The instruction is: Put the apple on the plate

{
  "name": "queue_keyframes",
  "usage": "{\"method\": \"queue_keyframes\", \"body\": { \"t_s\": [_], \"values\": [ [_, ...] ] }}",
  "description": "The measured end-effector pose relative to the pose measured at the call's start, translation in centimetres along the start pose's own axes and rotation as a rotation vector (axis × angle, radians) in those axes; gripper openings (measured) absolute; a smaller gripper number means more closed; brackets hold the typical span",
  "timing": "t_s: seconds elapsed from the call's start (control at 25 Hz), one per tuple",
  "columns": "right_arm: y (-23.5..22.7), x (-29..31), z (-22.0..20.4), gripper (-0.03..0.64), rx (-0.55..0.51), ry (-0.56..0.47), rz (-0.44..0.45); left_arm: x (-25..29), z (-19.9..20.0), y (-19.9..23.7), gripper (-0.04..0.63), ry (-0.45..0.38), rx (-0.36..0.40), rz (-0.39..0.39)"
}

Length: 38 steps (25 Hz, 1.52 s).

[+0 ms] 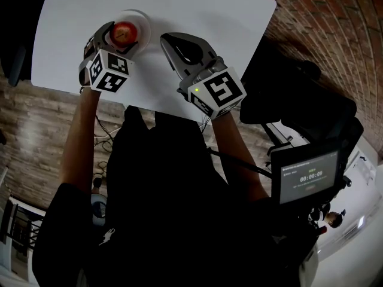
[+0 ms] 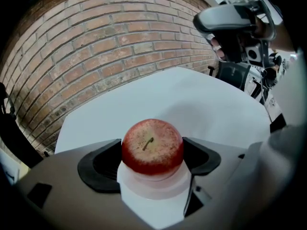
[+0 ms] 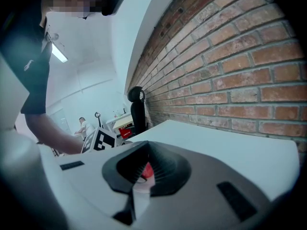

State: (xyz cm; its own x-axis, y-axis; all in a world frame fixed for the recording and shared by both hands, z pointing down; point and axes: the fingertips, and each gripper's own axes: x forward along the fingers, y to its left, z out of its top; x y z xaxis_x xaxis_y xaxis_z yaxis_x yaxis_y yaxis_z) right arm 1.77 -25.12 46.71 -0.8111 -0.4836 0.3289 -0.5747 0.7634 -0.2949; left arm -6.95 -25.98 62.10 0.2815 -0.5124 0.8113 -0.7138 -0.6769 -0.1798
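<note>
As our left fingers (image 2: 201, 156) gripped the apple (image 2: 152, 146), seemingly seated on the plate (image 2: 153, 186), and our right fingers (image 3: 170, 172) sat closed and empty, we judged that letting go came next.

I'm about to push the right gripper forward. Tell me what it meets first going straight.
Probably the apple over the plate, held in the left gripper: it shows red straight ahead between the right gripper's jaws. Depth is unclear.

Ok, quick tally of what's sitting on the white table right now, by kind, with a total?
Apple: 1
Plate: 1
Total: 2
</note>
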Motion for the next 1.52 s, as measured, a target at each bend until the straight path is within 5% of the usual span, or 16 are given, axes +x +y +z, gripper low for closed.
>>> {"method": "queue_keyframes", "body": {
  "t_s": [0.24,1.52],
  "values": [
    [0.0,0.0,0.1,0.003,-0.004,-0.002,-0.001,0.0,0.0,0.0,0.4,0.026,0.05,0.008],
    [-0.1,-2.3,-0.2,0.005,0.007,-0.012,-0.016,-0.6,0.9,-0.1,0.459,-0.011,-0.018,0.035]
  ]
}}
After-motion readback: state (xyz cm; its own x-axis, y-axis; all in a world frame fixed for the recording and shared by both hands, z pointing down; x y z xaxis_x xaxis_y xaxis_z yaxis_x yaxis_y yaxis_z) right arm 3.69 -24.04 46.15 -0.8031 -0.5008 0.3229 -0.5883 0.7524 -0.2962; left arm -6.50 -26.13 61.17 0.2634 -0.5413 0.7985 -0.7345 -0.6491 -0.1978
